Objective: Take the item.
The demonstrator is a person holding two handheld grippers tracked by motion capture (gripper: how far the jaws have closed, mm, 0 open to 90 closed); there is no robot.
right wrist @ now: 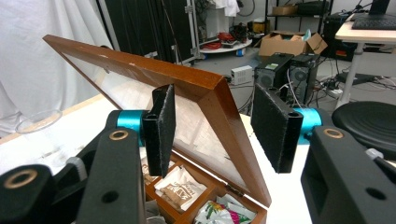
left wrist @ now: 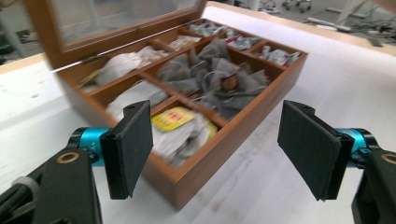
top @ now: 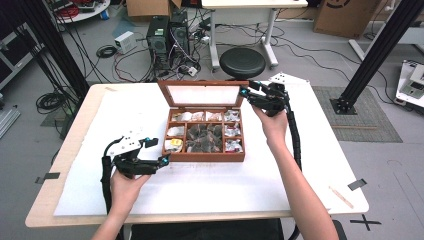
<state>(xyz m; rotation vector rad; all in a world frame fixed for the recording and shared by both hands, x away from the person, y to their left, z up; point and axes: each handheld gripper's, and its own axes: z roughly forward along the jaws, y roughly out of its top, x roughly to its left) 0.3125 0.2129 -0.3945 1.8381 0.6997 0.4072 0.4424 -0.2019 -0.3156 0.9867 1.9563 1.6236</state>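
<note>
No lettering can be made out anywhere: the yellow tea packet (left wrist: 173, 118) in the wooden tea box (left wrist: 243, 126), lower centre of the left gripper view, carries print too blurred to read (likewise the printed sachets (right wrist: 180, 190) at the bottom of the right gripper view).

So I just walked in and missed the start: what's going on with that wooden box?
A person works a claw in each hand at a wooden tea box on the table. The right claw straddles a corner of the raised glass lid, pads not pressing it. The left claw hangs open at the box's near corner, holding nothing. Tea bags fill the compartments.
</note>
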